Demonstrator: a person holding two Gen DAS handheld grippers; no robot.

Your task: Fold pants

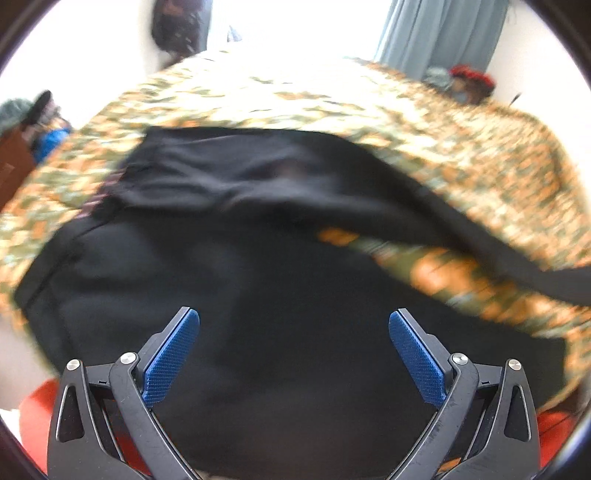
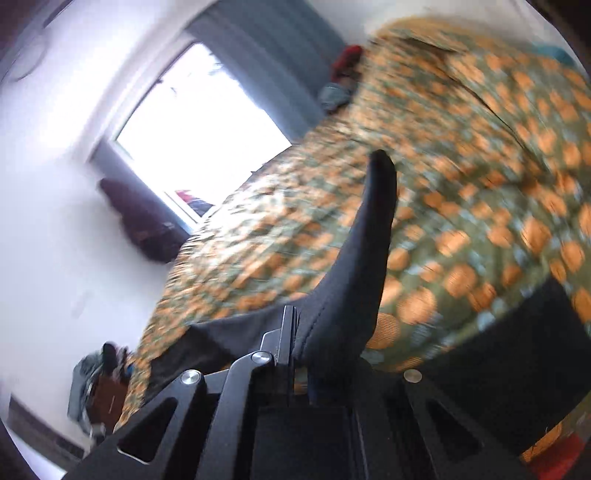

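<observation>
Black pants (image 1: pixel 258 266) lie spread across a bed with an orange and green patterned cover (image 1: pixel 369 107). My left gripper (image 1: pixel 293 354) hovers over the pants, its blue pads (image 1: pixel 170 358) wide apart with nothing between them. In the right wrist view my right gripper (image 2: pixel 297 332) is shut on a fold of the pants (image 2: pixel 354 273). The black cloth rises from the jaws in a tall peak above the bed cover (image 2: pixel 480 184). More of the pants (image 2: pixel 517 354) lies dark at the lower right.
A bright window (image 2: pixel 199 136) with grey-blue curtains (image 1: pixel 439 33) stands behind the bed. Red and grey items (image 1: pixel 469 79) sit at the bed's far corner. A dark bag (image 2: pixel 140 221) leans on the white wall. Clutter (image 1: pixel 33 122) lies off the bed's left side.
</observation>
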